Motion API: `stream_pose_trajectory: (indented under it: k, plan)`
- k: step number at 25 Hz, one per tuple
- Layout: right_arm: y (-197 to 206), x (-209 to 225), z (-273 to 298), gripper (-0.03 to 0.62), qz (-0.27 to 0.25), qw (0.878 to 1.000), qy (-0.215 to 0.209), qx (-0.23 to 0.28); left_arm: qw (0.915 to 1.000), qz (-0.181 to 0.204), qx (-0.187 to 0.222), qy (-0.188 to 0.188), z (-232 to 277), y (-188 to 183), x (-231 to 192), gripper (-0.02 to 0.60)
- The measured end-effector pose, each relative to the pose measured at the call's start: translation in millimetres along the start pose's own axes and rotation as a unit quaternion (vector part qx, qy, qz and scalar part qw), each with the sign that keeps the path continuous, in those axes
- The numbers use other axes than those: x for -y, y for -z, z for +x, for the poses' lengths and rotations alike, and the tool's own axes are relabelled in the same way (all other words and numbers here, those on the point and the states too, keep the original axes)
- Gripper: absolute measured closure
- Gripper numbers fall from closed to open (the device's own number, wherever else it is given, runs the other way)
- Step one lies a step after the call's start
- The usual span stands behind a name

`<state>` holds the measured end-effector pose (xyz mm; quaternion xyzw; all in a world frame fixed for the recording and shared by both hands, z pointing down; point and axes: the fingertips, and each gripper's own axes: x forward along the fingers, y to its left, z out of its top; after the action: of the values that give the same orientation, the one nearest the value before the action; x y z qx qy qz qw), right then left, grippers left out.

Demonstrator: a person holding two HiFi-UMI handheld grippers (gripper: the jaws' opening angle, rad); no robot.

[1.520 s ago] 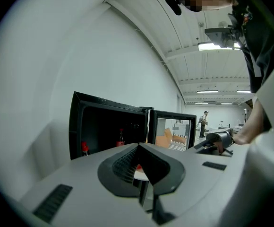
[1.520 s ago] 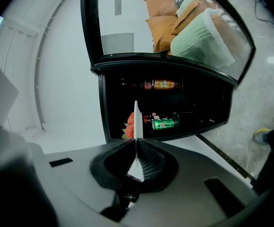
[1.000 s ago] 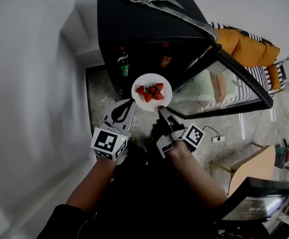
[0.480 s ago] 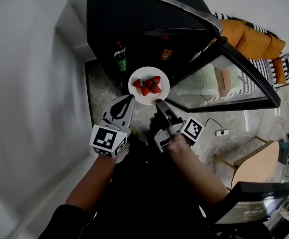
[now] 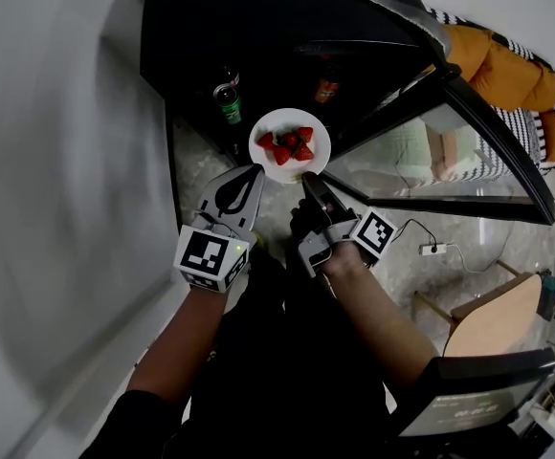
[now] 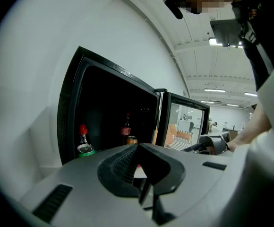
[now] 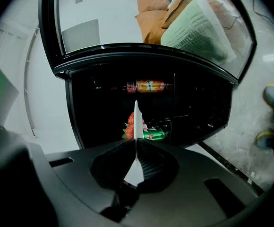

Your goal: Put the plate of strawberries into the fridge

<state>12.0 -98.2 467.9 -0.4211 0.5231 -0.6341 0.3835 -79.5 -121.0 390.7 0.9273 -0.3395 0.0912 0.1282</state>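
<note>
Two grippers, head view: left gripper [image 5: 252, 172] and right gripper [image 5: 308, 180] both meet the near rim of the plate of strawberries [image 5: 282, 120], one on either side. The plate is held out level just before the open fridge [image 5: 258, 36].
Strawberries, head view: the red heap [image 5: 288, 146] sits mid-plate, nothing near the edge.
Fridge mouth, head view: green can [image 5: 225, 98] on the left, bottle [image 5: 327, 89] on the right, a dark gap between them. That looks like the place to aim.
Floor and room, head view: pale marbled floor [image 5: 201, 175] below and white wall [image 5: 57, 161] to the left. The glass fridge door [image 5: 431, 161] stands wide open to the right, with a power strip [image 5: 432, 249] and wooden chair [image 5: 493, 318] well apart beyond it.
Left jaws, left gripper view: drawn narrow, with a white sliver of rim pinched between them, as best I read it. Can and bottle stand upright inside the fridge ahead.
Right jaws, right gripper view: clamped thin on the rim. The plate shows edge-on, running straight ahead, with berries on its left face and the can beyond.
Doing it well, my call: go in level and slow, both grips moving as one so the rim doesn't twist. Pass between can and bottle, and touch down on a shelf before letting go.
Risk, my call: these are thin rim holds, so any tilt could roll berries off or let the plate slip.
</note>
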Motion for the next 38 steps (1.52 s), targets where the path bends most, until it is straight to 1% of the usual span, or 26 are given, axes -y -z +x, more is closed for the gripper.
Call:
stream_pose_trajectory:
  k: [6, 12, 15, 18, 26, 38]
  plan:
    - [-17.0, 18.0, 20.5, 0.579, 0.005, 1.0, 0.0, -0.007, 0.9998, -0.004, -0.006, -0.02, 21.2, 14.0, -12.0, 0.597]
    - [-34.8, 47.7, 39.4, 0.579, 0.005, 1.0, 0.023, -0.002, 0.9992, -0.013, -0.011, -0.036, 32.2, 26.2, -21.8, 0.597]
    - [-42.5, 58.1, 51.1, 0.579, -0.003, 1.0, 0.024, -0.001, 0.999, -0.018, -0.013, -0.039, 39.8, 34.9, -23.7, 0.597]
    - [-43.8, 66.6, 57.5, 0.579, -0.007, 1.0, 0.025, -0.003, 0.9989, -0.022, -0.012, -0.041, 42.2, 42.9, -22.1, 0.597]
    - [-53.6, 83.3, 84.2, 0.579, -0.004, 0.999, 0.048, -0.004, 0.9984, -0.031, -0.014, -0.046, 55.8, 43.5, -31.6, 0.597]
    - [-58.8, 97.5, 100.4, 0.579, 0.003, 0.999, 0.053, 0.008, 0.9968, -0.049, -0.025, -0.057, 54.0, 57.6, -41.0, 0.597]
